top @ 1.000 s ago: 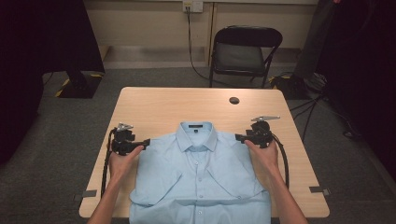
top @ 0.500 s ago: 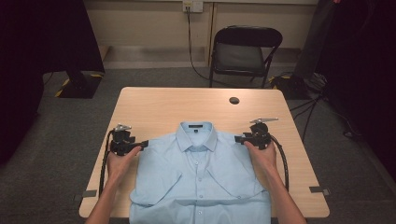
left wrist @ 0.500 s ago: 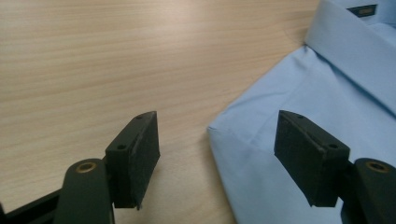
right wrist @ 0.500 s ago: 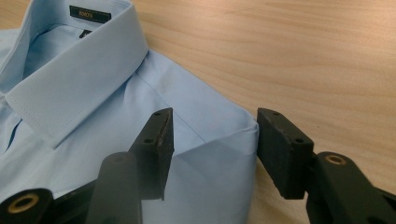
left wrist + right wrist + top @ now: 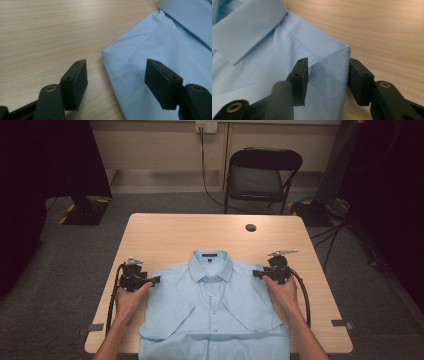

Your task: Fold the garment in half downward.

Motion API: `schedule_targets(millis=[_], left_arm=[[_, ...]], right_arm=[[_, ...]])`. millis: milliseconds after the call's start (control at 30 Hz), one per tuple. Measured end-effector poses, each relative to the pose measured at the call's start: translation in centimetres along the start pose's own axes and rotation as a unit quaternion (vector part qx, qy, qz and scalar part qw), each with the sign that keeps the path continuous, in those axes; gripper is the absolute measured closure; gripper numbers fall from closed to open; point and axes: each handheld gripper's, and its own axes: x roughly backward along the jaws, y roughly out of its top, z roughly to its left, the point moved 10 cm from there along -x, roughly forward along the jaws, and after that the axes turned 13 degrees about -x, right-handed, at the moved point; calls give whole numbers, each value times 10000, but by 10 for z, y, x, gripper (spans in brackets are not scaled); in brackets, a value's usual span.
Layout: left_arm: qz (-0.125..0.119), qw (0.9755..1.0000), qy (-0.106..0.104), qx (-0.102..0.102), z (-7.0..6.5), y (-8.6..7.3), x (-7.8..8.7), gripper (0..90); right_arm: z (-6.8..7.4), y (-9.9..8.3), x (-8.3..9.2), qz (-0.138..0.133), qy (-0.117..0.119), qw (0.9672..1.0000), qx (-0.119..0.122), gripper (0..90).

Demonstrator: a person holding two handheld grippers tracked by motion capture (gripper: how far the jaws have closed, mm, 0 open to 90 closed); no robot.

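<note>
High view: a light blue short-sleeved button-up shirt (image 5: 215, 312) lies face up on the wooden table (image 5: 210, 232), collar away from the person, its lower part reaching the near table edge. The person's forearms come in from below, one on each side of the shirt, palms down over the tools.

The left hand (image 5: 129, 297) holds the left hand-held gripper (image 5: 156, 280) just beside the shirt's left shoulder corner, jaws aimed inward toward the cloth. In the left gripper view, the jaws stand wide apart; the shoulder corner (image 5: 110, 53) lies ahead between them, the cloth passing under the right-side jaw and bare table under the other. Nothing is clamped.

The right hand (image 5: 283, 292) holds the right hand-held gripper (image 5: 257, 273) at the opposite shoulder, jaws also pointing inward. In the right gripper view, its jaws are parted and straddle the folded shoulder corner (image 5: 342, 52), one over the cloth, the other over the table just past the shirt's edge; they are not pressing the fabric.

Beyond both tools, a small dark round object (image 5: 250, 227) sits on the table's far side, well apart from the shirt. A black folding chair (image 5: 260, 177) stands behind the table.
</note>
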Motion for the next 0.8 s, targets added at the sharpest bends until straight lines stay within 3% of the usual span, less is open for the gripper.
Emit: schedule_targets(millis=[133, 233, 333, 467, 667, 800], left_arm=[[8, 10000, 77, -33, -4, 3, -4, 373], [53, 9996, 203, -201, -10, 5, -7, 405], [71, 9992, 316, -229, -10, 5, -7, 478], [69, 9989, 360, -296, -13, 5, -7, 643], [0, 9992, 346, -185, -10, 5, -8, 794], [-16, 9994, 347, -83, -10, 6, -9, 831]], right_arm=[[-1, -2, -1, 58, -54, 10000, -21, 596], [-3, -3, -3, 42, -66, 9999, -75, 652], [-3, -4, -2, 60, -51, 9999, -108, 706], [-5, -4, -2, 33, -93, 9998, -194, 814], [-5, -4, -2, -18, -136, 9998, -111, 862], [-5, -4, -2, -52, -230, 9997, 27, 868]])
